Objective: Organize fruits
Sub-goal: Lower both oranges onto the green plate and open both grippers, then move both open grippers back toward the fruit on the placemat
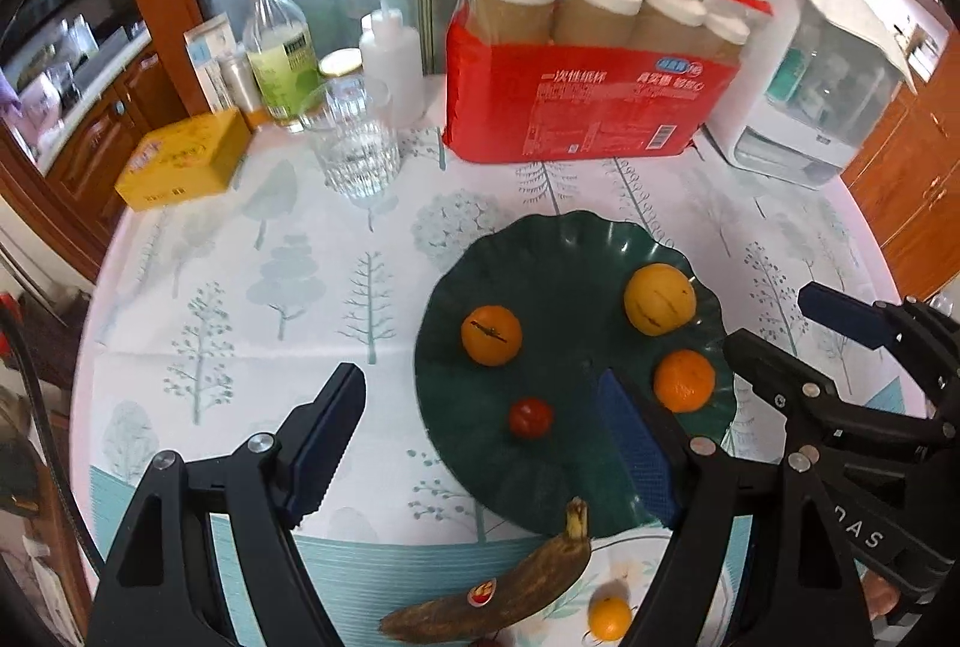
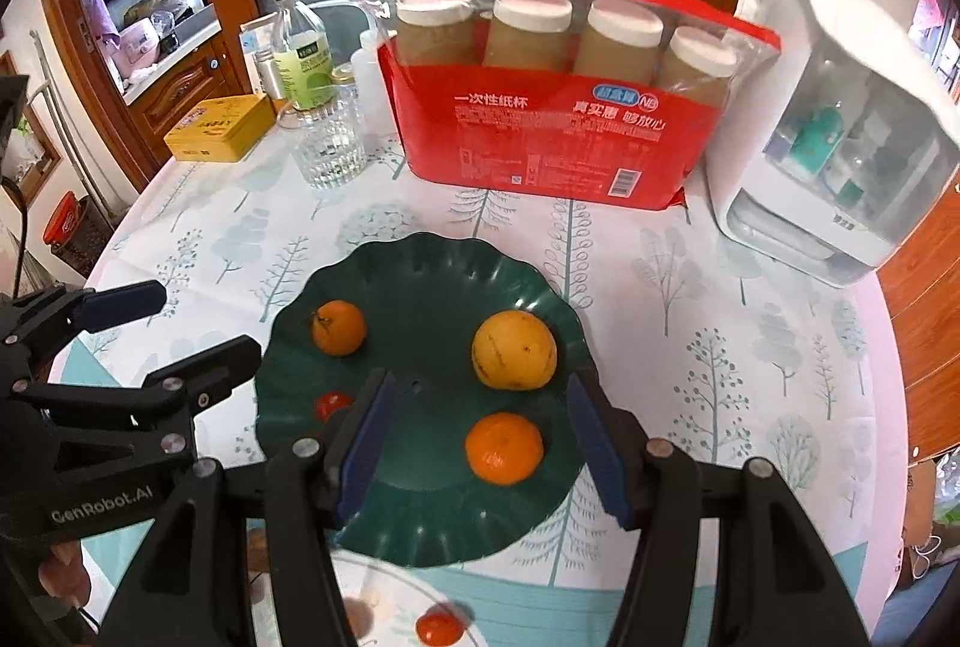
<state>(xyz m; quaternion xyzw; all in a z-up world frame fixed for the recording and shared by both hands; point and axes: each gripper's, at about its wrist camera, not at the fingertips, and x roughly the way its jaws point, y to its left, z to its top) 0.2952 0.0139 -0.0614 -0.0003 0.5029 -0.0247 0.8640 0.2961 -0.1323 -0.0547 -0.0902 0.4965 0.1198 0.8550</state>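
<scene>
A dark green scalloped plate [image 1: 558, 275] [image 2: 420, 299] holds an orange [image 1: 491, 335] [image 2: 338, 327], a yellow fruit [image 1: 659, 299] [image 2: 514, 350], a mandarin [image 1: 684, 380] [image 2: 504, 448] and a small tomato [image 1: 530, 417] [image 2: 332, 404]. Near the table's front edge lie a brown banana [image 1: 498, 587], a small orange [image 1: 609, 617] and a red tomato [image 2: 440, 626]. My left gripper [image 1: 480, 437] [image 2: 180, 326] hangs open over the plate's left rim, holding nothing. My right gripper [image 2: 480, 443] [image 1: 792, 332] hovers open above the mandarin, its pads clear of the fruit.
A red pack of paper cups [image 1: 588, 107] and a white appliance [image 1: 810, 71] stand behind the plate. At the back left are a glass tumbler [image 1: 357, 149], a yellow box [image 1: 183, 161] and bottles [image 1: 282, 47]. The round table's edge curves close on both sides.
</scene>
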